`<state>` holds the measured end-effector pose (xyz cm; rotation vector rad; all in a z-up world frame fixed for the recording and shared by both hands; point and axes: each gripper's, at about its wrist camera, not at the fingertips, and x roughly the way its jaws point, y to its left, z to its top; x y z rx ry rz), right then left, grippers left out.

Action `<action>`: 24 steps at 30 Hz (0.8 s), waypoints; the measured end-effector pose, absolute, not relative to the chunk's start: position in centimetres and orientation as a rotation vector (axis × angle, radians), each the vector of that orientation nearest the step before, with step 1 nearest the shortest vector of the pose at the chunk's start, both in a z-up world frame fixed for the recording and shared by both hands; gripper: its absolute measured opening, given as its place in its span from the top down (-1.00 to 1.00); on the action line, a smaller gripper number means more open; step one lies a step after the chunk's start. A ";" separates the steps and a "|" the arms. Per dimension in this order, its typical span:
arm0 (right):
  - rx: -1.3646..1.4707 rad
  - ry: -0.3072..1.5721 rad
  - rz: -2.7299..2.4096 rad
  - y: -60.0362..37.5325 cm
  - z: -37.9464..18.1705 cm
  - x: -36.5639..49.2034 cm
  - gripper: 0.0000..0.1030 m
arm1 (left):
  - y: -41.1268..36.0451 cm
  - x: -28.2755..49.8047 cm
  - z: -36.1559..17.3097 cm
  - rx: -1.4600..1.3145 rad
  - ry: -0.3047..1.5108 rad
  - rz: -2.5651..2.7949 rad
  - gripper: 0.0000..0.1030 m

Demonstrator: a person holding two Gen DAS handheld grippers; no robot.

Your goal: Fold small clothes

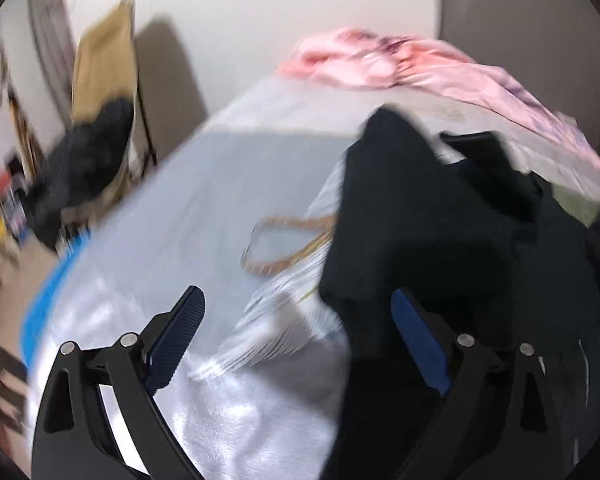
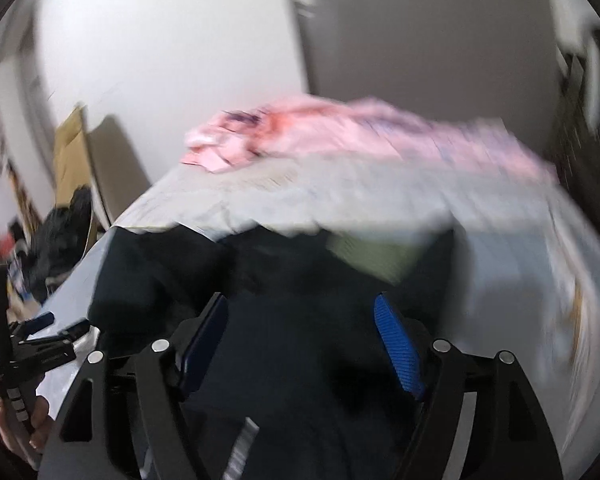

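Both views blurred, so rough read only. The bed (image 1: pixel 204 208) with its pale grey cover fills most of the scene, left edge dropping to the floor, wall at the far end. A pink blanket (image 1: pixel 420 68) is heaped along the far right side. The dark garment (image 1: pixel 420 240) I need to fold lies crumpled on the right half of the bed, right of a striped cloth (image 1: pixel 284 312) and a tan loop, maybe a bag handle (image 1: pixel 284 240), can't tell. My left claw (image 1: pixel 300 340) is spread wide, holding nothing, over bare cover with its right finger at the garment's left edge. My right claw (image 2: pixel 300 344) is also spread, hovering right over the dark fabric; can't tell if the pads touch it. Garment looks soft, light, limp, will sag and bunch, so I'd judge pinching a hem or corner at two points beats grabbing the middle. Open room to spread it is on the left and near; far right is crowded by the pink blanket.
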<state>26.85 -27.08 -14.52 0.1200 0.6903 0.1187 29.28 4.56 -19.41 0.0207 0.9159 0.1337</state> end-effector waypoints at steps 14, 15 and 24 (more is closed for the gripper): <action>-0.130 0.888 0.171 -11.8 -17.7 36.6 0.71 | 5.4 30.0 -21.8 -0.010 0.976 0.128 -0.78; -0.093 0.902 0.168 -12.2 -17.6 37.0 0.78 | 5.5 30.0 -21.8 -0.016 0.978 0.129 -0.78; 0.159 0.786 0.133 -21.7 -13.8 32.6 0.83 | 5.5 30.1 -22.2 -0.006 0.994 0.136 -0.78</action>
